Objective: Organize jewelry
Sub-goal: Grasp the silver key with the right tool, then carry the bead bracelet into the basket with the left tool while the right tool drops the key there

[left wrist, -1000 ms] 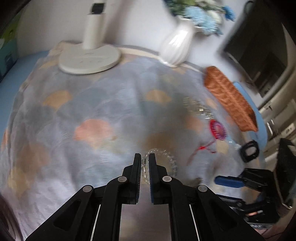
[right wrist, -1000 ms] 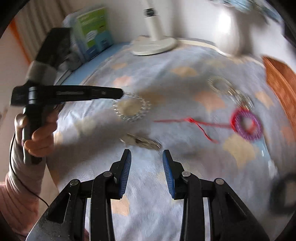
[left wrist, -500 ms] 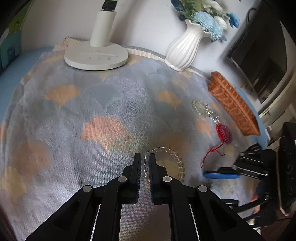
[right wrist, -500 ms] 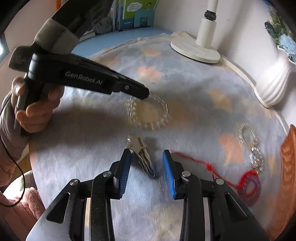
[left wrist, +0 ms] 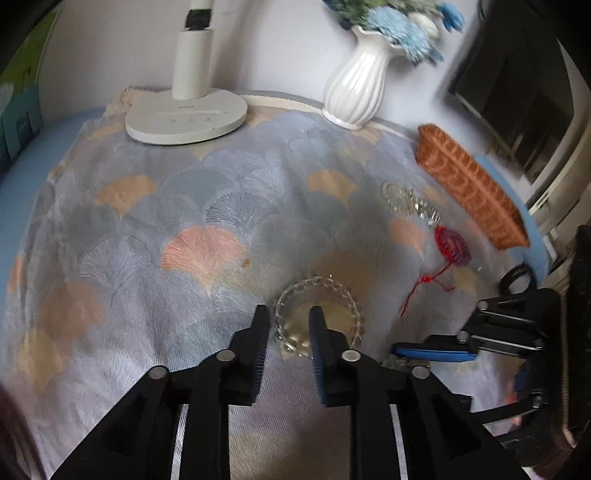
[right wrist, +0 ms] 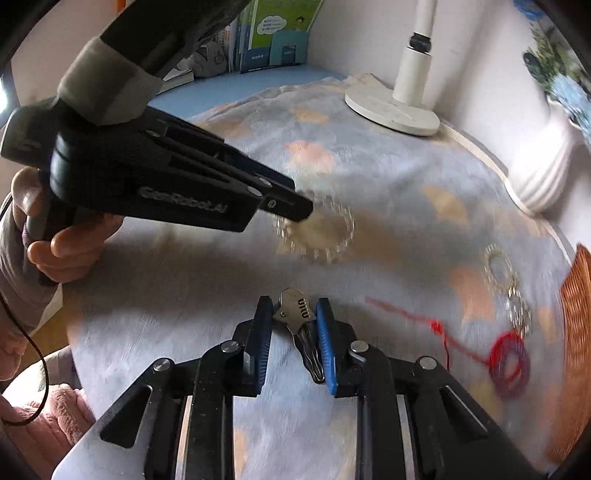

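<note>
A clear bead bracelet (left wrist: 318, 318) lies on the patterned cloth. My left gripper (left wrist: 286, 323) is open, its fingers on either side of the bracelet's near rim; the bracelet also shows in the right wrist view (right wrist: 317, 232). My right gripper (right wrist: 293, 314) is open around a silver hair clip (right wrist: 297, 314) that lies flat on the cloth. A red and purple woven ring with a red cord (right wrist: 508, 360) and a sparkly silver bracelet (right wrist: 508, 291) lie further right. A woven basket (left wrist: 469, 184) stands at the right edge.
A white lamp base (left wrist: 186, 114) and a white vase with blue flowers (left wrist: 360, 85) stand at the back of the table. Books (right wrist: 273, 33) stand at the far left. A black ring (left wrist: 517, 280) lies by the basket.
My left gripper opened and let go of the clear bead bracelet, which now lies on the cloth. My right gripper moved forward until its fingers came around the hair clip.
</note>
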